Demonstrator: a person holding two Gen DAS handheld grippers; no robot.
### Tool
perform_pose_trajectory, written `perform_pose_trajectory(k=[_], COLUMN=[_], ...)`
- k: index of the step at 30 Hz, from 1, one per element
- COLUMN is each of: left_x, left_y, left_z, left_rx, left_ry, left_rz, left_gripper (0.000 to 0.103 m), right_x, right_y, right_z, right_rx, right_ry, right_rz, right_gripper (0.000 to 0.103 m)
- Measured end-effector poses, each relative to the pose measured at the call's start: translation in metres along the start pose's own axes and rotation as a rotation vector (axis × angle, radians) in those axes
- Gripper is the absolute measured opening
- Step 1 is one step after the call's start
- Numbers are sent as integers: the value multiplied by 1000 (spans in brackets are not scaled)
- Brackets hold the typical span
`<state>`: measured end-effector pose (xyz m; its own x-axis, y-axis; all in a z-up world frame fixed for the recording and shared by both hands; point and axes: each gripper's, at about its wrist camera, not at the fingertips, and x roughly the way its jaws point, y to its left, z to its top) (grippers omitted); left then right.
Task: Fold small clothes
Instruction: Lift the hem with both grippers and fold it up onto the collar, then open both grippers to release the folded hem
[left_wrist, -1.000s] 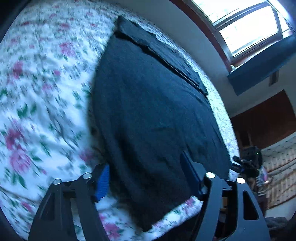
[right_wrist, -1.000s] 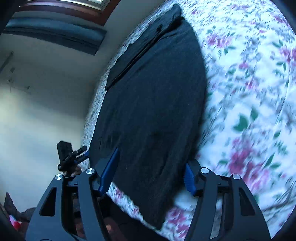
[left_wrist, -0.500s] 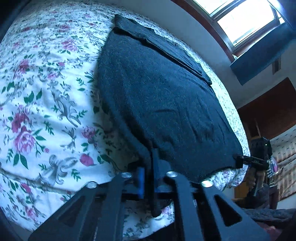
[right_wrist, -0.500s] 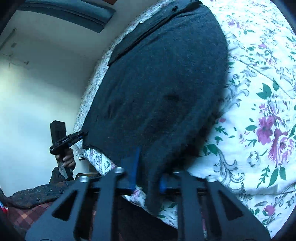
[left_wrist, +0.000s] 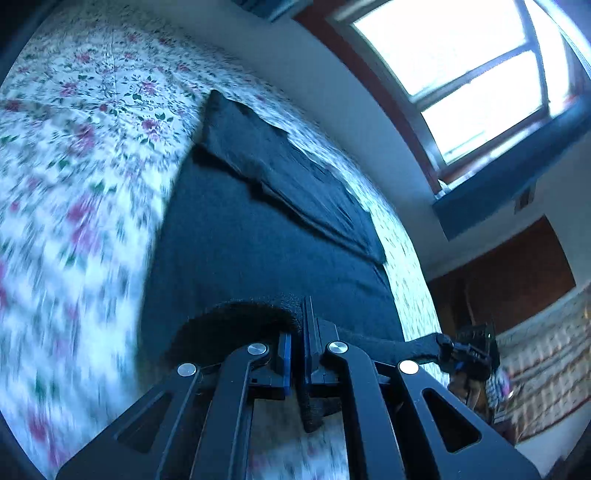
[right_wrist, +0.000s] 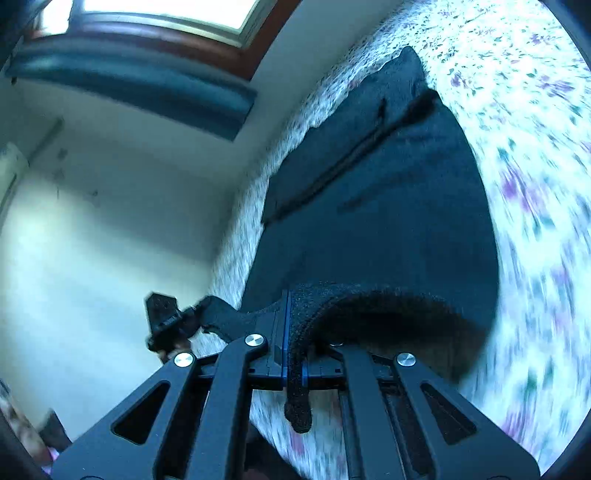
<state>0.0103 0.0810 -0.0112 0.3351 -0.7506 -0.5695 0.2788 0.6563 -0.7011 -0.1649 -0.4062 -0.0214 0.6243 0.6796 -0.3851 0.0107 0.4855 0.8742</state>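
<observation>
A dark knit garment (left_wrist: 258, 236) lies spread on the floral bedsheet (left_wrist: 74, 155), its far end folded over in a narrow band. It also shows in the right wrist view (right_wrist: 388, 206). My left gripper (left_wrist: 297, 332) is shut on the garment's near left corner and holds it lifted off the bed. My right gripper (right_wrist: 291, 328) is shut on the near right corner, also lifted. The near hem hangs taut between the two grippers. Each view shows the other gripper at the hem's far end: the right gripper (left_wrist: 469, 354), the left gripper (right_wrist: 166, 325).
The floral bedsheet (right_wrist: 535, 184) extends beyond the garment on both sides. A white wall (right_wrist: 110, 221) and a window (left_wrist: 461, 74) stand beyond the bed's far edge. A brown cabinet (left_wrist: 509, 280) stands at the right.
Both grippers, open over the near hem a second ago, closed on its corners and have lifted them up and forward, curling the near edge off the bed.
</observation>
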Motion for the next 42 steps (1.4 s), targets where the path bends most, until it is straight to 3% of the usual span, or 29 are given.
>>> perform_pose_trajectory(k=[6, 12, 13, 15, 16, 17, 20, 27, 32, 36, 42], left_x=[66, 82, 77, 61, 54, 48, 45, 85, 108, 120, 133], left_y=[43, 48, 44, 37, 34, 31, 26, 26, 23, 18, 11], left_z=[45, 58, 60, 63, 63, 64, 67, 72, 79, 83, 84], left_rx=[-85, -47, -29, 11, 35, 63, 152, 243, 274, 346, 453], left_ry=[44, 68, 63, 26, -1, -26, -32, 85, 159, 180, 251], left_rz=[61, 55, 46, 35, 40, 50, 102, 137, 163, 226, 224], left_gripper=[4, 7, 12, 32, 49, 55, 55, 55, 55, 55, 55], right_x=[42, 72, 71, 62, 57, 50, 38, 60, 81, 89, 100], right_y=[-51, -80, -81, -79, -76, -73, -67, -69, -67, -63, -57], right_z=[61, 85, 85, 86, 86, 86, 92, 106, 110, 110, 109], right_rx=[145, 220, 220, 201, 186, 160, 84, 21, -34, -65, -94], right_ry=[-18, -7, -6, -21, -32, -47, -72, -21, 46, 61, 80], right_rz=[1, -80, -73, -35, -29, -26, -84, -196, -229, -247, -245], right_gripper=[4, 9, 14, 27, 32, 33, 36, 36, 37, 37, 37])
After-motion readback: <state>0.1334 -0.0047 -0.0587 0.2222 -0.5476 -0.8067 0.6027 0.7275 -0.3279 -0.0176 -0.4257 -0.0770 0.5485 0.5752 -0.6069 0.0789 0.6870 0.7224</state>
